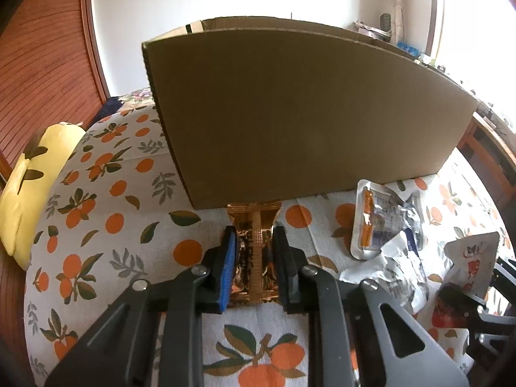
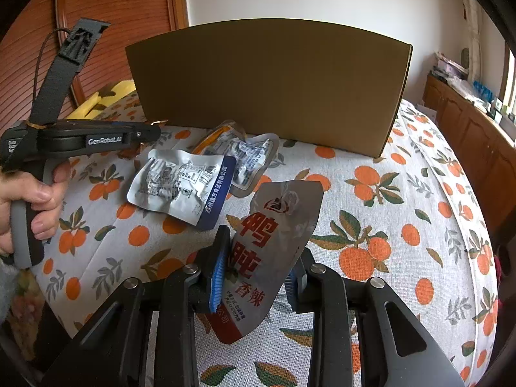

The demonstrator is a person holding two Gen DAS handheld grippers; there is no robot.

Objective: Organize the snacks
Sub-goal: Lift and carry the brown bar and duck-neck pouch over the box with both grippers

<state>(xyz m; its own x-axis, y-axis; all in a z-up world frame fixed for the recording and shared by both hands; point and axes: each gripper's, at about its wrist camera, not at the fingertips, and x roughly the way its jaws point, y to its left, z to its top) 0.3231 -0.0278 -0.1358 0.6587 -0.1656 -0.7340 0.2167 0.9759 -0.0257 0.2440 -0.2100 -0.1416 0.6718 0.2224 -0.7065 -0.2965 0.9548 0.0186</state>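
Note:
My left gripper (image 1: pixel 254 242) is shut on a gold snack packet (image 1: pixel 254 225) just in front of the brown cardboard box (image 1: pixel 300 113). The packet's far end touches the box's base. My right gripper (image 2: pixel 258 258) is shut on a silver packet with red characters (image 2: pixel 274 235), held above the cloth. That packet also shows at the right edge of the left wrist view (image 1: pixel 474 258). The left gripper shows from the side in the right wrist view (image 2: pixel 154 129).
Two silver packets lie on the orange-print cloth (image 2: pixel 371 193): one with a blue stripe (image 2: pixel 183 187), one with an orange edge (image 2: pixel 245 158), also in the left wrist view (image 1: pixel 380 222). A yellow pillow (image 1: pixel 35 180) lies left. A wooden cabinet (image 2: pixel 467 122) stands right.

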